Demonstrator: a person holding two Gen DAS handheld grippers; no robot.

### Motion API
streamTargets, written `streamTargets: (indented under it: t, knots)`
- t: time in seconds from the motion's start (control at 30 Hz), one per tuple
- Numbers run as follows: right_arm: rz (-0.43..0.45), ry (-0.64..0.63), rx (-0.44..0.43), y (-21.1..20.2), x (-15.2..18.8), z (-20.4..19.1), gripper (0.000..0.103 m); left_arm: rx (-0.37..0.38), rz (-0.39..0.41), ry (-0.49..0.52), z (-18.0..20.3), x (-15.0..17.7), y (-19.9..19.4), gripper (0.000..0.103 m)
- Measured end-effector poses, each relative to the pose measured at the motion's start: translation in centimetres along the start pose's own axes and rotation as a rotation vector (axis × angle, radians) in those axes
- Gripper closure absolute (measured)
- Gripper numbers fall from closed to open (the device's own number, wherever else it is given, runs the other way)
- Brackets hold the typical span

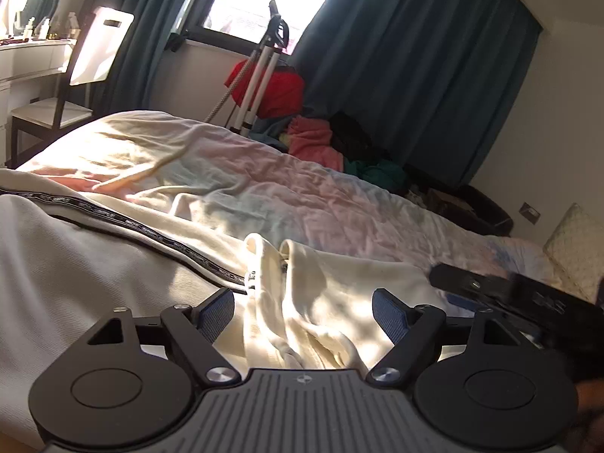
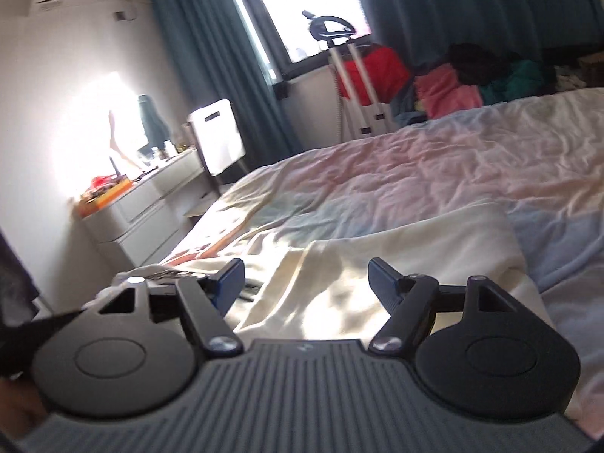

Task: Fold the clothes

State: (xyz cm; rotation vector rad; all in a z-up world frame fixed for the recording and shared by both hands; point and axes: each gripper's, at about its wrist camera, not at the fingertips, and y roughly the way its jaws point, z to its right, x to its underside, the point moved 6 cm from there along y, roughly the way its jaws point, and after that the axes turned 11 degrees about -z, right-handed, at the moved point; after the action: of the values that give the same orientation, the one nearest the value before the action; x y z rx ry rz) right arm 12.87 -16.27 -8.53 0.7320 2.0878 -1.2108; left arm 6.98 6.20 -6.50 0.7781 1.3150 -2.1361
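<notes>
Low in the left wrist view, the left gripper (image 1: 302, 309) hangs with its jaws apart and nothing between them, just above the cream zip-up jacket (image 1: 302, 302), whose collar and zipper sit at centre frame. In the right wrist view the right gripper (image 2: 305, 283) is likewise spread wide and empty over the same cream cloth (image 2: 377, 264).

The risk, as I judge it, is that soft cloth bunches or a pad catches only one layer, skewing the fold.

The jacket lies on a rumpled pastel bedspread (image 1: 302, 188). Farther back, a clothes pile (image 1: 321, 139) and teal curtains (image 1: 415, 56) fill the upper frame beside a bright window.
</notes>
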Motion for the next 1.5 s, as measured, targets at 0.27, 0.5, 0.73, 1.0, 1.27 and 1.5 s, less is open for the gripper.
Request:
streamTargets:
  t: [0.27, 0.5, 0.73, 1.0, 1.27, 1.5]
  knots:
    - [-0.172, 0.068, -0.053, 10.5, -4.7, 0.1, 0.035, 0.034, -0.096, 0.121, 2.4, 2.1, 2.5, 0.04]
    - [-0.263, 0.001, -0.08, 16.1, -3.3, -1.4, 0.048, 0.009, -0.178, 0.144, 1.9, 3.1, 5.2, 0.059]
    - [-0.258, -0.098, 0.034, 17.2, -2.2, -1.2, 0.092, 0.004, -0.23, 0.183, 1.9, 3.7, 6.7, 0.097]
    - [-0.173, -0.168, -0.066, 14.3, -3.2, -4.1, 0.093, 0.037, -0.199, 0.178, 2.7, 3.7, 3.4, 0.098]
    - [-0.234, -0.163, -0.045, 16.7, -0.7, -3.4, 0.093, 0.009, -0.281, 0.129, 1.1, 4.4, 5.0, 0.098]
    - [-0.176, -0.158, 0.03, 12.1, -1.6, -4.1, 0.091, -0.016, -0.215, 0.149, 1.3, 3.5, 3.5, 0.075]
